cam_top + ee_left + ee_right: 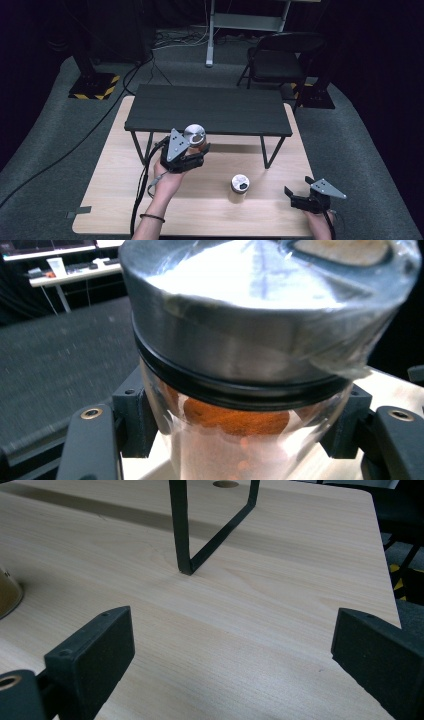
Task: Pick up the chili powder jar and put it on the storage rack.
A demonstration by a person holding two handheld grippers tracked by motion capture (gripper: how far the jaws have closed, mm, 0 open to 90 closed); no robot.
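In the high view, your left gripper (200, 150) is clenched around a clear glass spice jar with a round silver metal lid (194, 134), held up off the light wooden table (115, 165). The jar sits at the gripper's twelve o'clock, in front of the near edge of the black slatted metal shelf (207, 110) that stands on thin legs across the far half of the table. A second glass jar with a silver lid (239, 186) stands upright on the table at about four o'clock from the held one, well apart from both grippers. Your right gripper (296, 192) rests low at the table's near right corner, at three o'clock from that standing jar, its jaws spread and nothing between them.

In the left gripper view, the black jaws press on either side of the jar's glass body, just under the dark ring below the lid (260, 315); orange-red powder (235, 420) shows through the glass.

In the right gripper view, your jaws stand wide apart over bare wood. One bent black shelf leg (182, 535) meets the table at twelve o'clock, and the edge of the standing jar shows at nine o'clock.
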